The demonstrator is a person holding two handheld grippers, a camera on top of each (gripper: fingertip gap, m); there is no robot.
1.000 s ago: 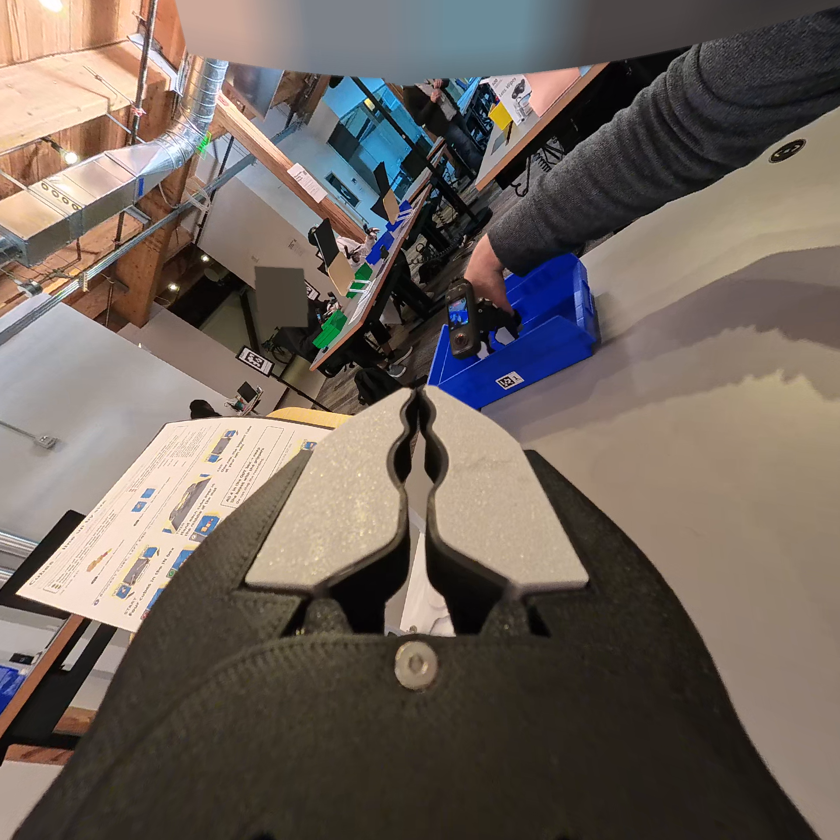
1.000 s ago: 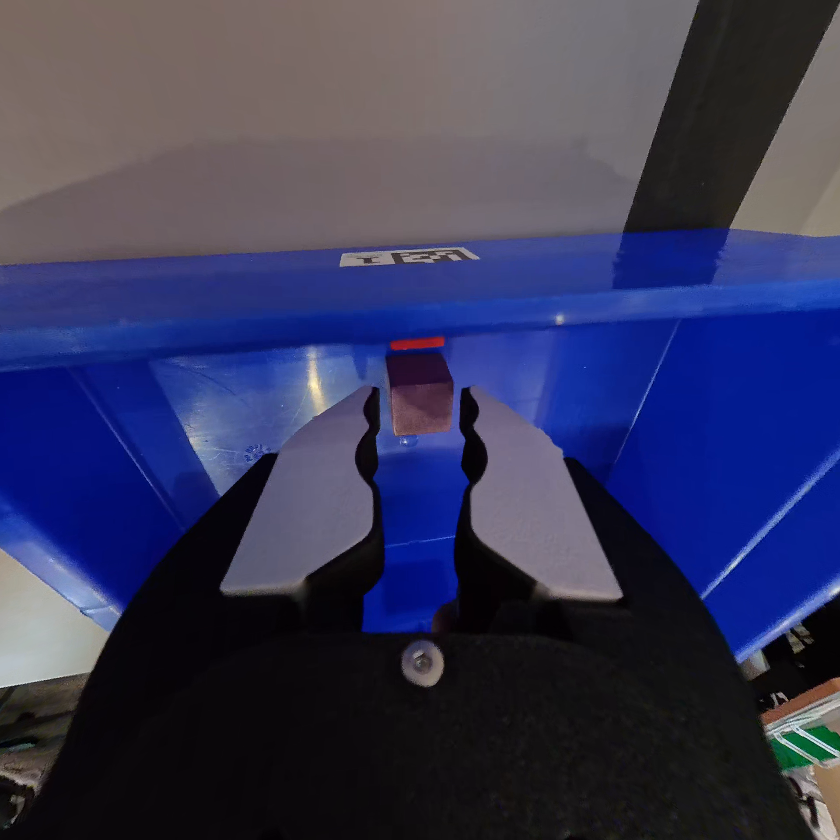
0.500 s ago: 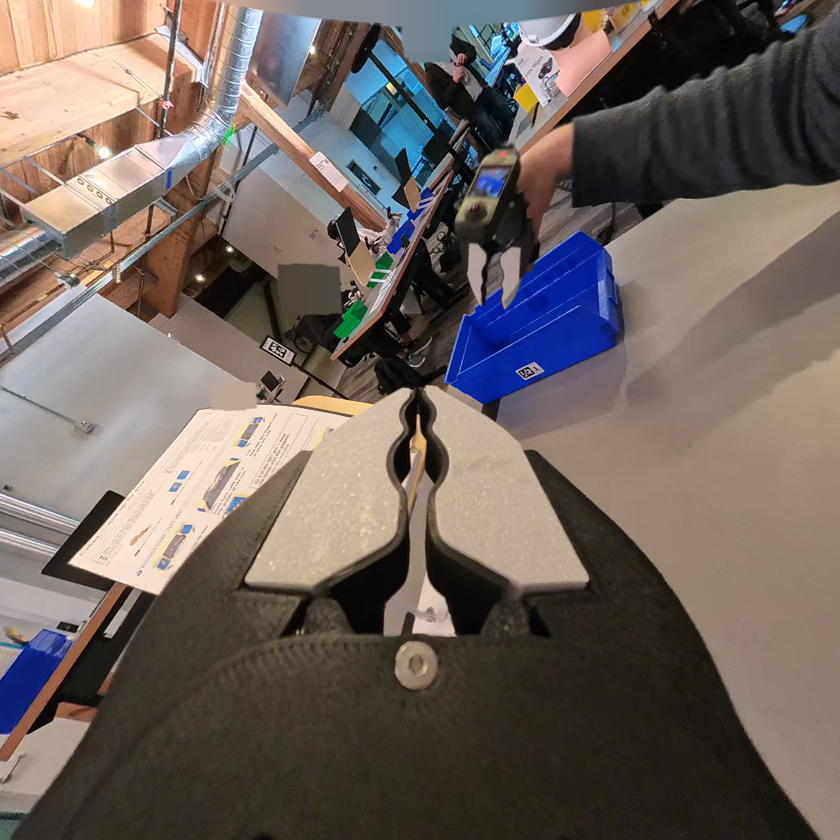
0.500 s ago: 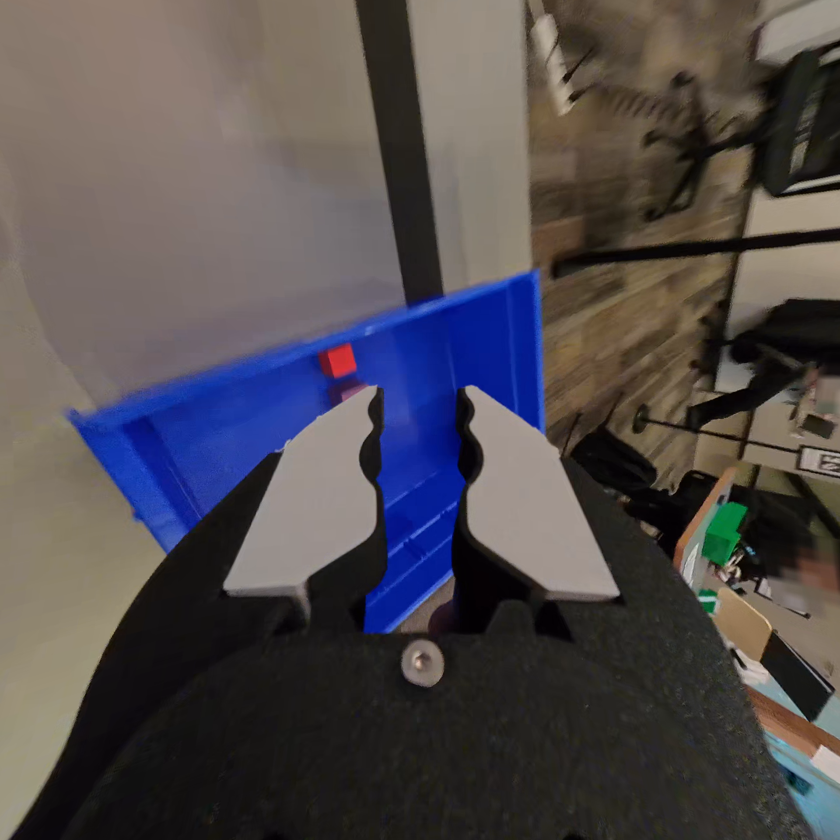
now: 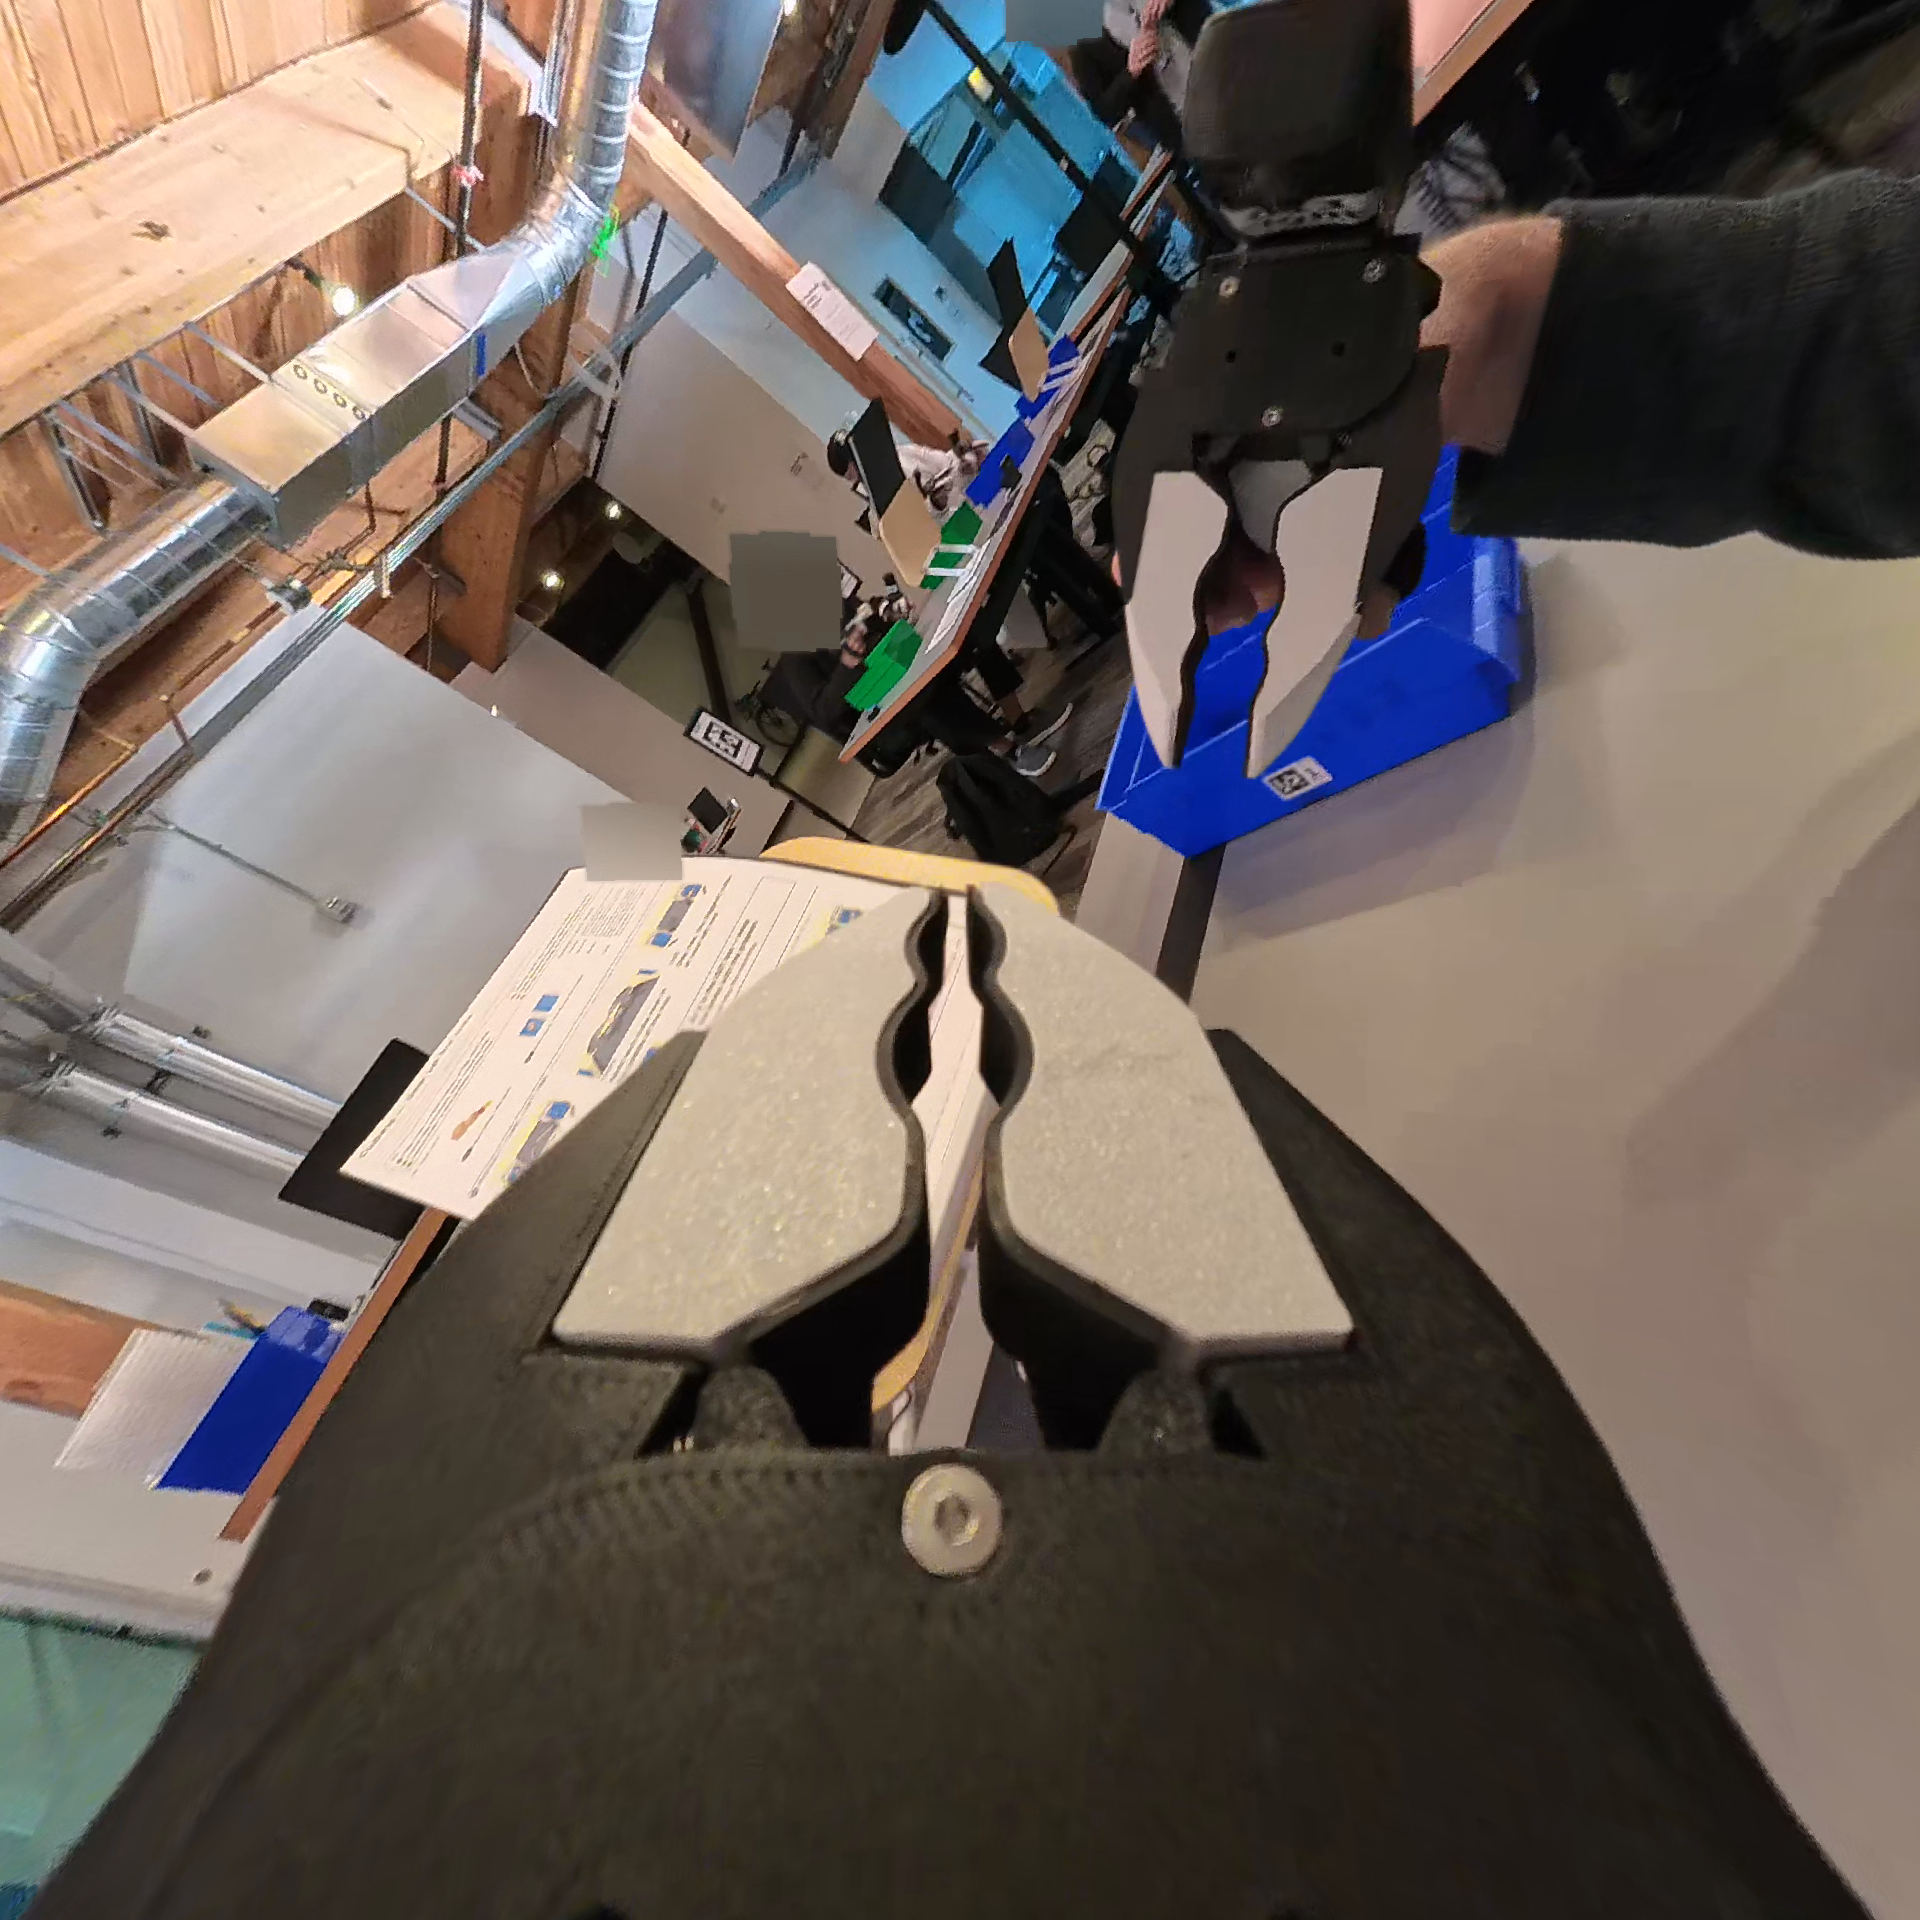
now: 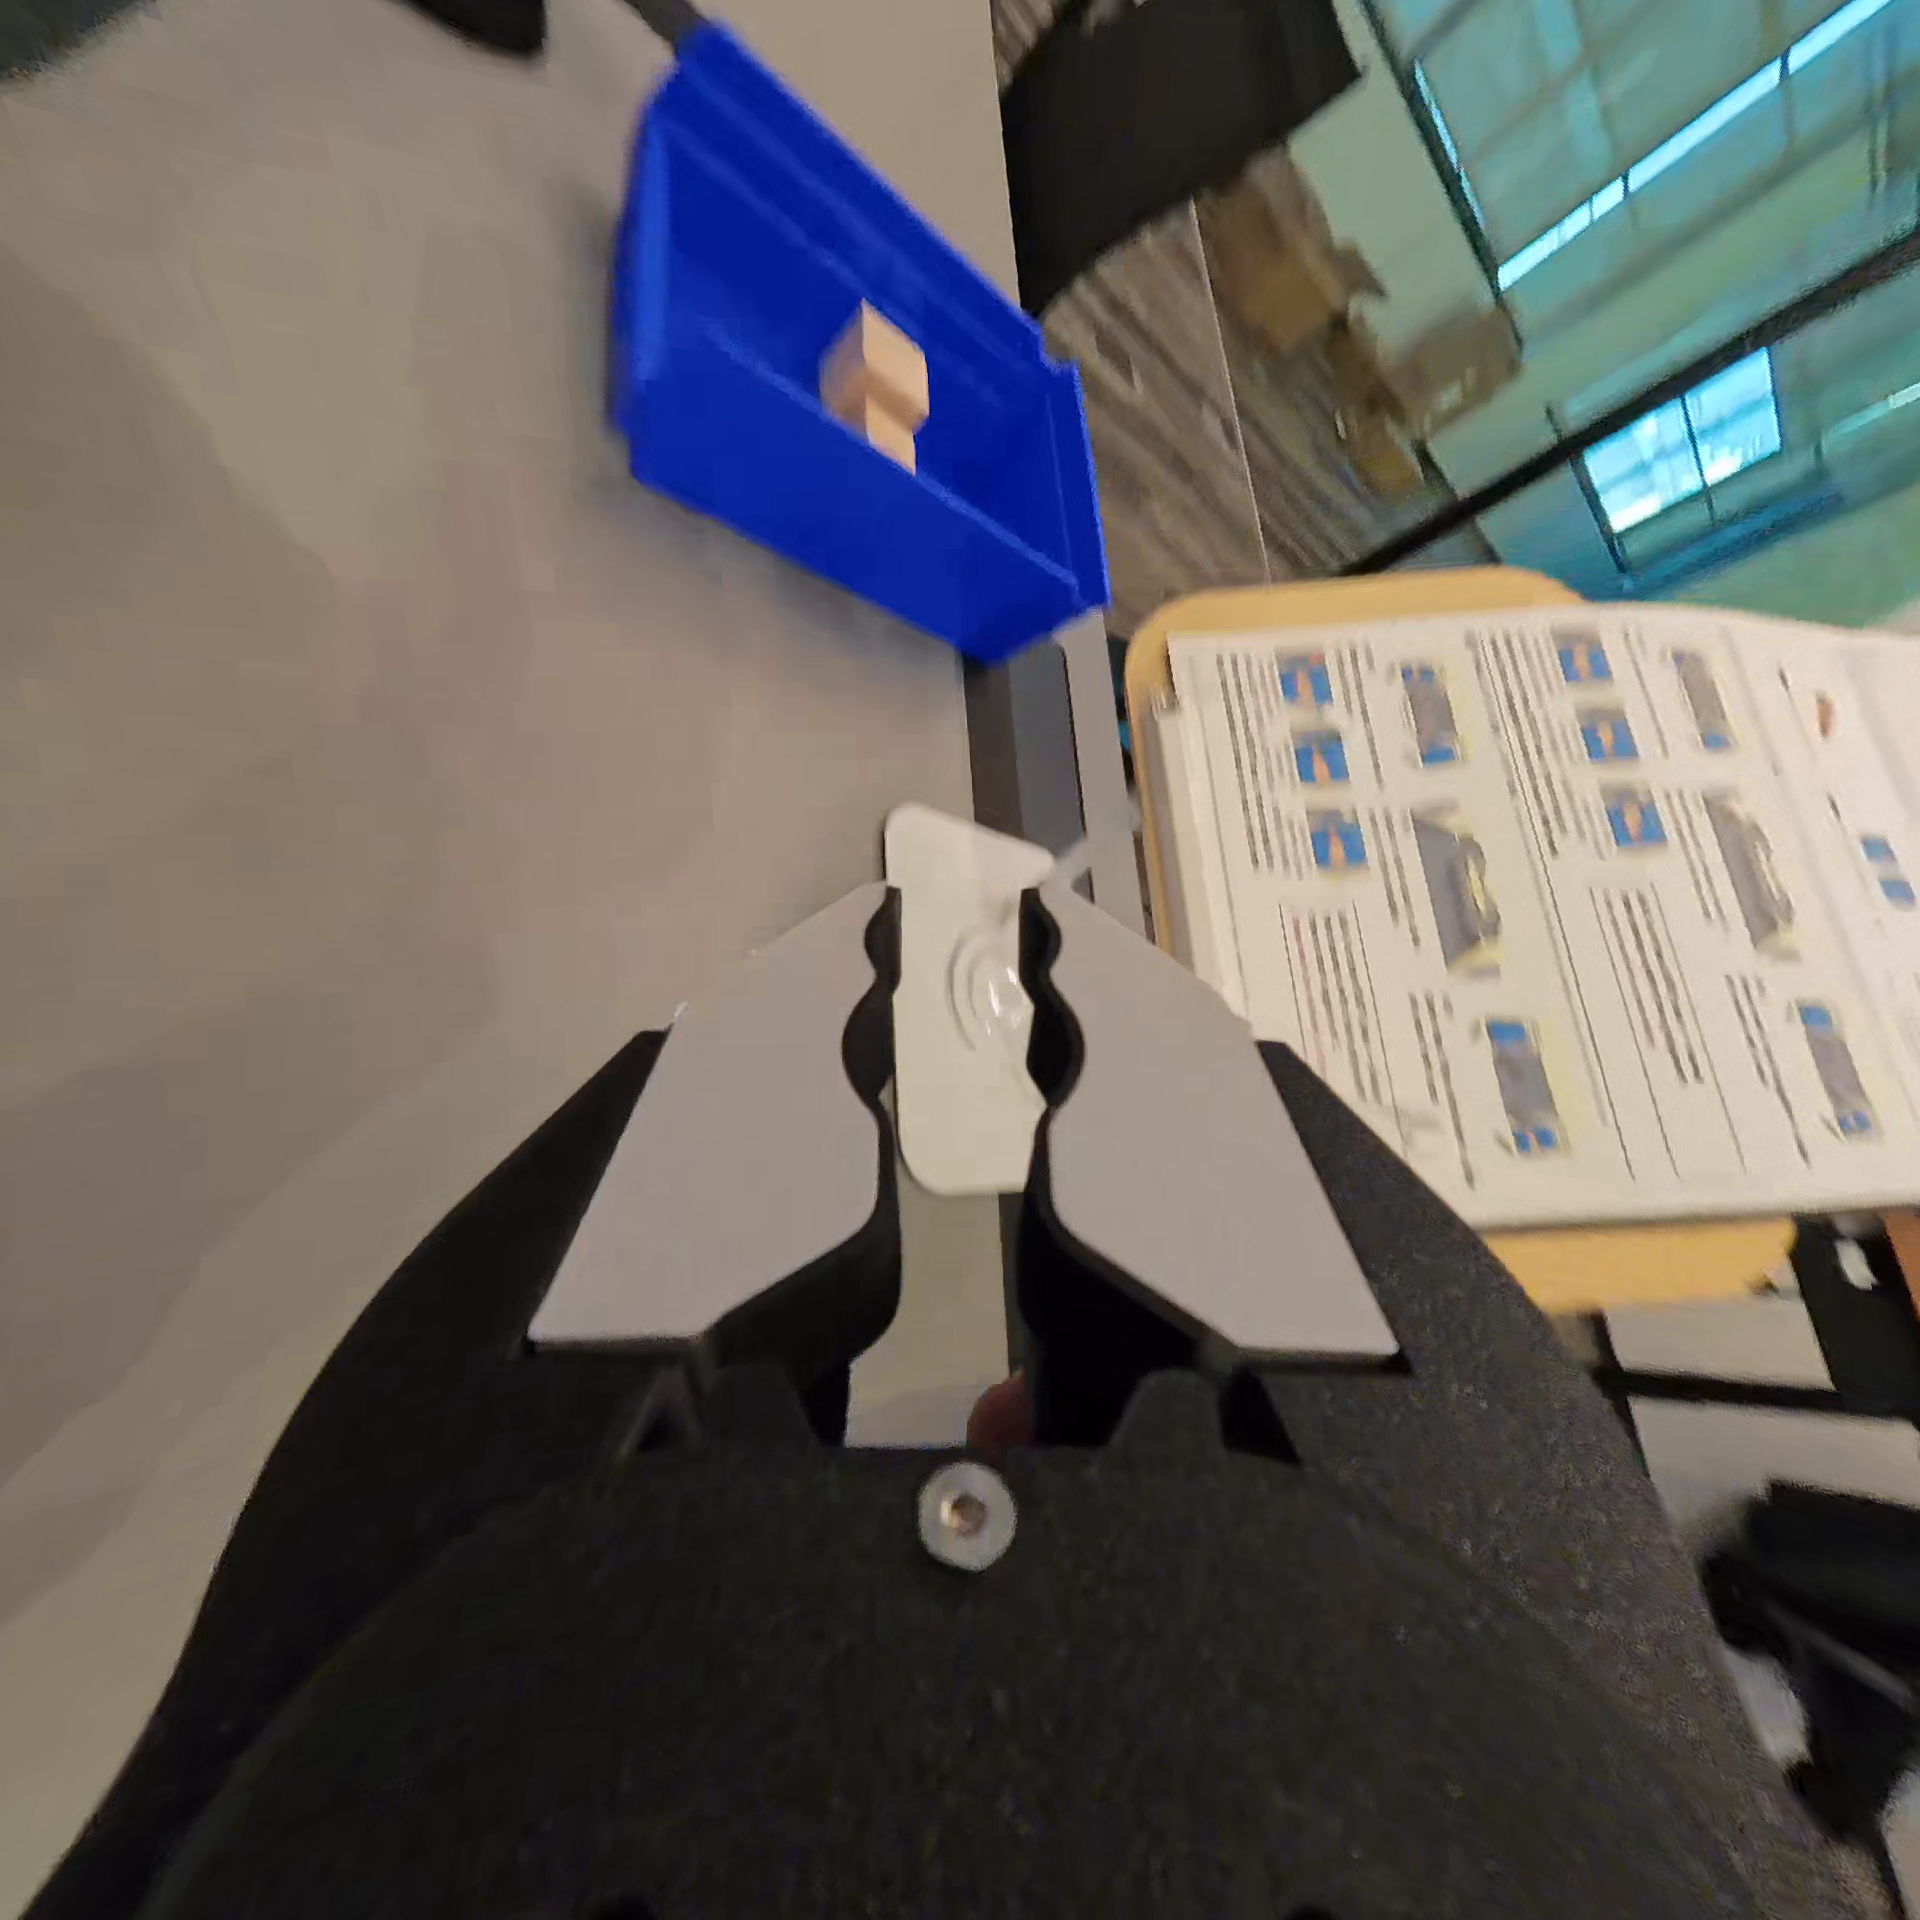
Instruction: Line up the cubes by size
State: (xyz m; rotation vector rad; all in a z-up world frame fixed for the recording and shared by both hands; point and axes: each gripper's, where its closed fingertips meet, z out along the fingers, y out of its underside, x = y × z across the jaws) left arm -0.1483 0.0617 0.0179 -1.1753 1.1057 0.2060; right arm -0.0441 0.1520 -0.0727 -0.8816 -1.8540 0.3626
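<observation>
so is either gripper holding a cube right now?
No. The right gripper is open, nothing between its fingers. The left gripper is nearly closed on nothing.

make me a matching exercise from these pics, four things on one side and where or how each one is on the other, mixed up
1 blue bin
2 pale cubes
3 printed sheet
4 right gripper

a on the tan board
b fingers apart, nothing between them
c on the grey table, at its edge
d inside the blue bin

Pairs: 1-c, 2-d, 3-a, 4-b
</observation>
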